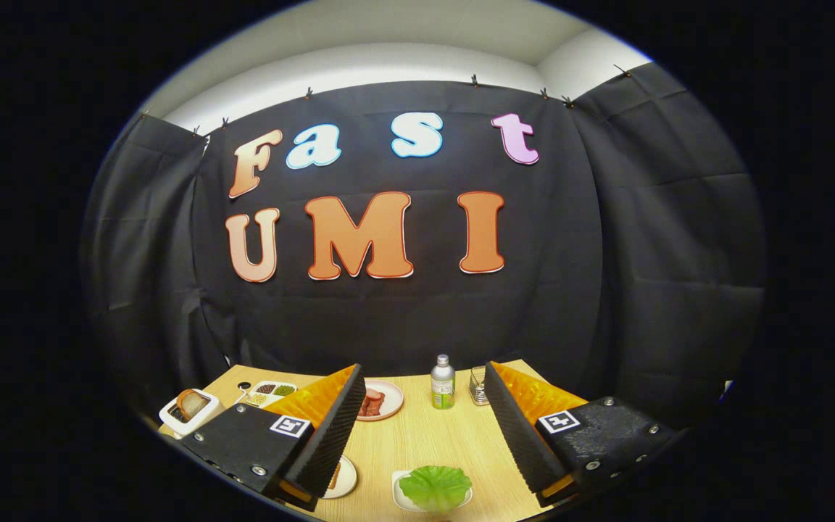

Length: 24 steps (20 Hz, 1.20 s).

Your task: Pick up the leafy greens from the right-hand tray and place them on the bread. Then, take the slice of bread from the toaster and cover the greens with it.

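My gripper [423, 378] is held high above a wooden table [425, 442], its fingers wide apart with nothing between them. Below and between the fingers a green leafy piece [435, 486] lies on a small white tray [398, 493]. Left of it a white plate [341, 478] shows beside the left finger; what it carries is mostly hidden behind that finger. A white toaster [187, 412] with a slice of bread [190, 402] standing in its slot sits at the table's left corner.
Beyond the fingers stand a plate of sliced meat [376, 400], a small green-labelled bottle [443, 383] and a small wire holder [478, 386]. A divided tray of toppings [271, 392] lies near the toaster. Black cloth walls close the booth behind the table.
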Available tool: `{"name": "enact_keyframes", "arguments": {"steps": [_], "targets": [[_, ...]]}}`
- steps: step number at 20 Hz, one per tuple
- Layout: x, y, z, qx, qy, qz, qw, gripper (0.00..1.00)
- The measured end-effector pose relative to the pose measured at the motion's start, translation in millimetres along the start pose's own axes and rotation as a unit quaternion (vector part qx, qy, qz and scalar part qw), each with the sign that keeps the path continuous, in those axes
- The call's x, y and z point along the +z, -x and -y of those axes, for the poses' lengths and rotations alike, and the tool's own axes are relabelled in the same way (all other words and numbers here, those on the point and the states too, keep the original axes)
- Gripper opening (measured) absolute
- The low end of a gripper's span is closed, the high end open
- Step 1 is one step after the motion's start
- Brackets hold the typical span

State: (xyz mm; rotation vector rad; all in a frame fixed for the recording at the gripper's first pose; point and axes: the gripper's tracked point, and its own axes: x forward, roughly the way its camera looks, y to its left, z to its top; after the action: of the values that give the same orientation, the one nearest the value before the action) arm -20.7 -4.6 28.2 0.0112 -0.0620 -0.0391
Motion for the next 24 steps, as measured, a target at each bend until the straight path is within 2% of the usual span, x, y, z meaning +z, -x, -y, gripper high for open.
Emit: {"name": "enact_keyframes", "arguments": {"steps": [7,13,19,24], "targets": [[-32,-4,-1,-0.003,0.038,-0.061,0.997,0.99],[-77,-20,-4,0.006,0.056,-0.143,0.988,0.99],[-132,-30,0,0.015,0.07,-0.244,0.967,0.99],[-191,-33,2,0.019,0.071,-0.337,0.939,1.0]]}}
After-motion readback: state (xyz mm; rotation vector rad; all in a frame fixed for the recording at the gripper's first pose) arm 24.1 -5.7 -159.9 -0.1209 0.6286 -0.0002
